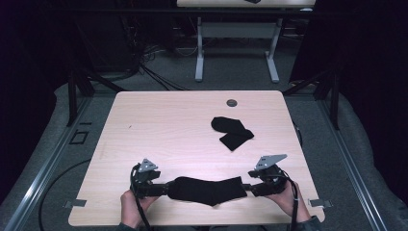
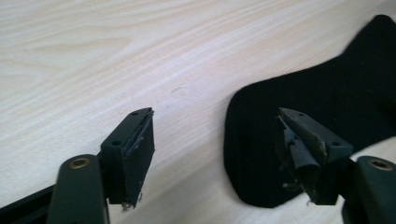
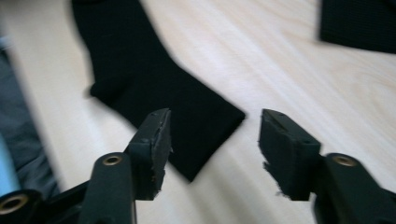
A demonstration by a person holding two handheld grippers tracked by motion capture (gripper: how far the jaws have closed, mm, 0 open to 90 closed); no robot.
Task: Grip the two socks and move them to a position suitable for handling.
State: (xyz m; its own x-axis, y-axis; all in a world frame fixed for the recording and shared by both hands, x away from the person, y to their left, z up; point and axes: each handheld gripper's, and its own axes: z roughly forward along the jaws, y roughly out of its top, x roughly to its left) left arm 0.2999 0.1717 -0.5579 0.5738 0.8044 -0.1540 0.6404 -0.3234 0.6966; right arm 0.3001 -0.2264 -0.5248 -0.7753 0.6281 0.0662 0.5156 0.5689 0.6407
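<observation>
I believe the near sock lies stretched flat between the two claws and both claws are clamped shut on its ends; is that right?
Not quite. The sock does lie flat between them, but both claws are open, not clamped. The left gripper view shows the left claw with jaws apart over the sock's end, and the right gripper view shows the right claw likewise.
</observation>
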